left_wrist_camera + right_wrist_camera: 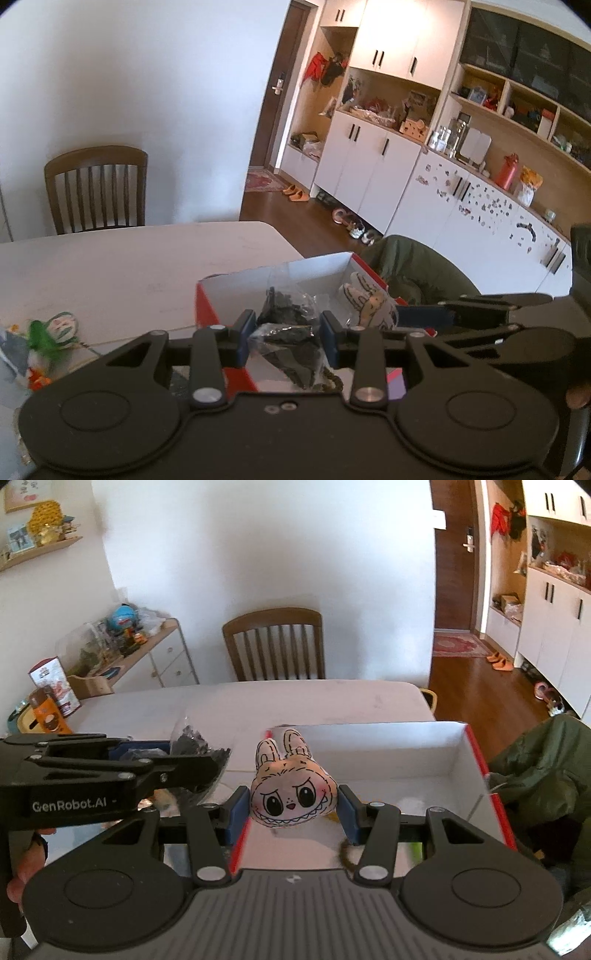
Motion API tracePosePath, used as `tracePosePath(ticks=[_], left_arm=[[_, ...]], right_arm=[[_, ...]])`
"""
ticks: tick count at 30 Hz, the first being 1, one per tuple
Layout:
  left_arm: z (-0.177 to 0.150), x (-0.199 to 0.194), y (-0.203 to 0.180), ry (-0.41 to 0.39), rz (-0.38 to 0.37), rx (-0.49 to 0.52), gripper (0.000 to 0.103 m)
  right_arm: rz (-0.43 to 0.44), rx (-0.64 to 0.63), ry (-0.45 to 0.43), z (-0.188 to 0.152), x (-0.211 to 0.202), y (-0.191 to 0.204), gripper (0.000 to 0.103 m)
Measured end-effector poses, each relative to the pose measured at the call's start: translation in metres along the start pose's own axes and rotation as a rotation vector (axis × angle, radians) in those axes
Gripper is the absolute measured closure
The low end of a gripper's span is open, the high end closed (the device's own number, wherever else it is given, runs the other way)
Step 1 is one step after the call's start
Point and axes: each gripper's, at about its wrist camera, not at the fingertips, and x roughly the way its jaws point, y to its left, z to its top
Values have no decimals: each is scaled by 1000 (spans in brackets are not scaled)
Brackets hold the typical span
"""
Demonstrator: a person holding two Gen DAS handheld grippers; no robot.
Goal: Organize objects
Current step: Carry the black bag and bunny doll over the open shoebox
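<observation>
White table (pixel 332 698) spread ahead of both grippers, wooden chair (pixel 275 642) at its far edge. Red box (pixel 476 753) with white inside, open-topped, on the table just ahead of and partly under the right gripper (pixel 293 808); same box ahead of the left gripper (pixel 288 332), beyond its fingertips. Green jacket (pixel 539 760) bunched just right of the box. Left gripper clamped on a clear bag (pixel 291 325) of dark bits, blue pads pressing both sides, bag hanging over the box's near-left corner. Right gripper clamped on a bunny-eared plush (pixel 291 794), face toward the camera, ears up, held over the box's near wall. In the right wrist view, left gripper reaching in from the left, bag just left of the plush. In the left wrist view, plush just right of the bag, right gripper beyond it. Small green and white toy (pixel 55 328) on the table, well left of the left gripper.
</observation>
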Motion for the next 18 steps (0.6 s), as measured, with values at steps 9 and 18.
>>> tracePosePath(ticks=[9,18], left_arm=[[-1,41,-20,53,12,23,67],[-8,90,-25,131,44,36,67]], right_arm=[[-47,5,26,-1,11,-53,53],[-96,-35,87,-4,45,-95,53]])
